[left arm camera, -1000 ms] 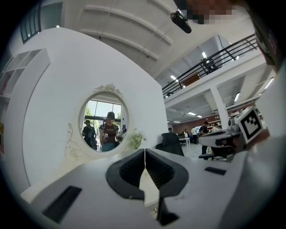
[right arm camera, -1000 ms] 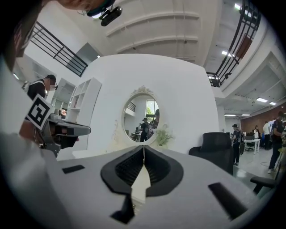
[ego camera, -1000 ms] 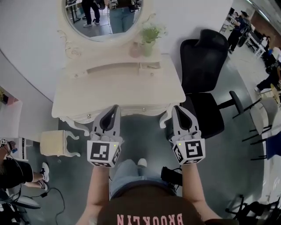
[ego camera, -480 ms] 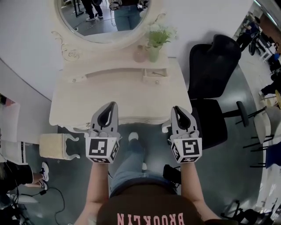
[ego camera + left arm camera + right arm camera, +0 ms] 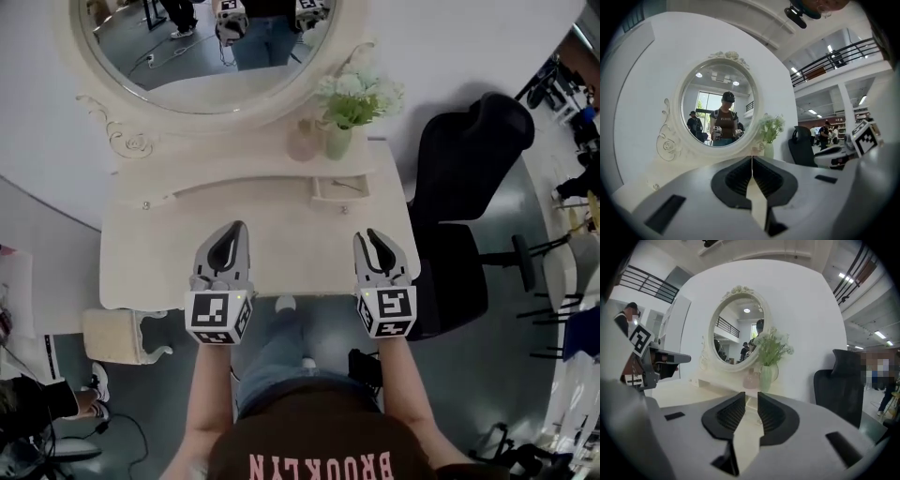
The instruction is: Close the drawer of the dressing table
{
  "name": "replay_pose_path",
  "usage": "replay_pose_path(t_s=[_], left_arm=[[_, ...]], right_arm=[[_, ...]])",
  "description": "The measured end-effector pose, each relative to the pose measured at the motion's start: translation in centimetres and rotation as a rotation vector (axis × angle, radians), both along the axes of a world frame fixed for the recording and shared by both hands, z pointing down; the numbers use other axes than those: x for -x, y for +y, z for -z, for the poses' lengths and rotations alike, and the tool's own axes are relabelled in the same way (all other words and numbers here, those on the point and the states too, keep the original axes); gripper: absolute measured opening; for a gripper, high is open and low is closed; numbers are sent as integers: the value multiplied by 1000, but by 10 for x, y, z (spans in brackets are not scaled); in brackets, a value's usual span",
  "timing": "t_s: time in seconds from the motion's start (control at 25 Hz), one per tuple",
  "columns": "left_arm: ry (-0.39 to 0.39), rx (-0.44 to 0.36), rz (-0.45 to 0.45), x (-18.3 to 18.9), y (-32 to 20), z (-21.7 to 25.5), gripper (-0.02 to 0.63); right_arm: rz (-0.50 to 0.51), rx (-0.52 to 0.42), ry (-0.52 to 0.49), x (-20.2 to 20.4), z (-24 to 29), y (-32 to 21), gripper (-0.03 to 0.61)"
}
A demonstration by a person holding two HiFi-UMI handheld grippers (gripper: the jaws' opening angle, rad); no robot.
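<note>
Evidently the drawer [image 5: 339, 188] juts from the back ledge of the dressing table [image 5: 178, 248], right of centre frame, so the right gripper [image 5: 372, 235], jaws just parted slightly and empty, aims at it, likely to push, while the left gripper [image 5: 236, 228] idles, jaws together.

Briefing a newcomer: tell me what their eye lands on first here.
The big oval mirror in its carved cream frame dominates the back of the cream dressing table, with a pale green vase of flowers at its right. Nearer, the grey left gripper, shut, and the right gripper, empty, its jaws just opening a little, hover over the table's front edge. A black office chair stands at the right.
</note>
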State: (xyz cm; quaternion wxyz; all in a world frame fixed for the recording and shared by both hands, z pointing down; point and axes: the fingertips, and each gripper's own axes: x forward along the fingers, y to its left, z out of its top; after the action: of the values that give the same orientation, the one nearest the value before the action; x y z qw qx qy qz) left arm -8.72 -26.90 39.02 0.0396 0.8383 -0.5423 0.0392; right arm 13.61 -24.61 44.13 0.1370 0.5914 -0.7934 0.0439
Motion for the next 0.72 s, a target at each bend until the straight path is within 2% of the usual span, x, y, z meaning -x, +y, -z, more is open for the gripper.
replay_pose_path(t_s=[0.4, 0.72], left_arm=[[-10, 107, 10, 20, -69, -50, 5], [-5, 194, 19, 18, -88, -91, 5]], right_arm=[[-51, 136, 7, -1, -59, -66, 81], [-73, 245, 9, -5, -109, -82, 118]])
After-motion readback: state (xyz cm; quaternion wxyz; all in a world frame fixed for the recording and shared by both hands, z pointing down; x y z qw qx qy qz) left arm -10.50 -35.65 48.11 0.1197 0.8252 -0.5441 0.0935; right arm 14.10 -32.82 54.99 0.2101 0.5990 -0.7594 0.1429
